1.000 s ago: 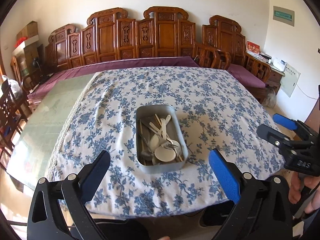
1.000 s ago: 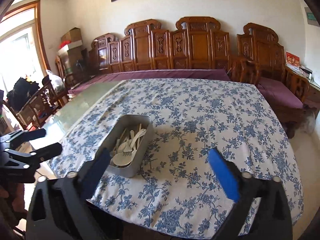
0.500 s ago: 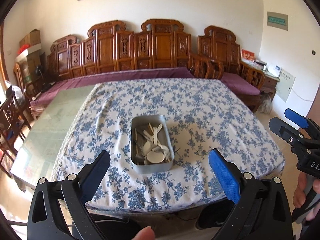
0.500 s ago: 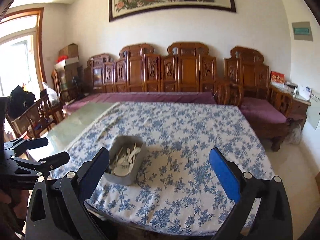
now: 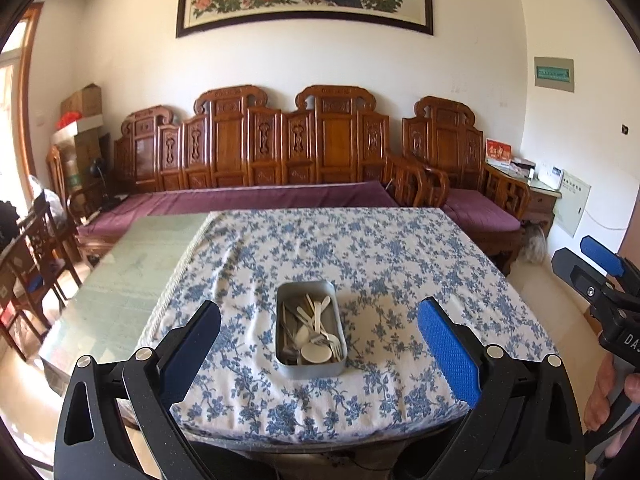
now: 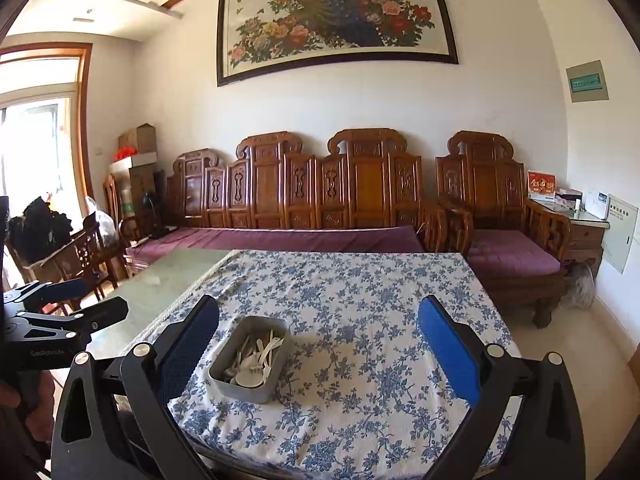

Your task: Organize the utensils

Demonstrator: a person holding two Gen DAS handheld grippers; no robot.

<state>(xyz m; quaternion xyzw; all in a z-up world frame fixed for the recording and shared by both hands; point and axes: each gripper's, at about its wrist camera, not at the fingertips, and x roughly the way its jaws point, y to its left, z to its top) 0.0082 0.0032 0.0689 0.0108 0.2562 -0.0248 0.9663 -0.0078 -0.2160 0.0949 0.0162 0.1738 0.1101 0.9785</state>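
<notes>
One grey rectangular metal tin [image 5: 310,326] sits on the counter [image 5: 120,292], on the blue-and-white floral tablecloth [image 5: 380,264], near the front edge and well short of the middle; it lies lengthwise away from the viewer, flat, nothing else on the cloth around it; inside, a jumble of pale utensils [image 5: 314,330] — white plastic spoons and forks, one round white spoon bowl nearest the front wall, at least one metal fork; too tangled to count exactly, roughly a dozen pieces.

Two handheld grippers, both held back from the counter, off its front edge; left gripper [image 5: 318,328]: two black fingers with blue pads [image 5: 448,350], spread wide, nothing between them, the tin framed in the gap; right gripper [image 6: 318,330]: same build, two fingers also spread wide and empty, the tin seen just inside its left finger; each tool shows at the edge of the other's view, with part of a hand [image 5: 600,396] on the handle.

Cloth covers the right part of the counter only; the left strip is bare greenish glass.

Behind: one long carved wooden bench [image 6: 304,184] with purple cushion; one matching armchair [image 6: 492,216] to the right; one framed peacock-and-peony painting [image 6: 336,20] above.
</notes>
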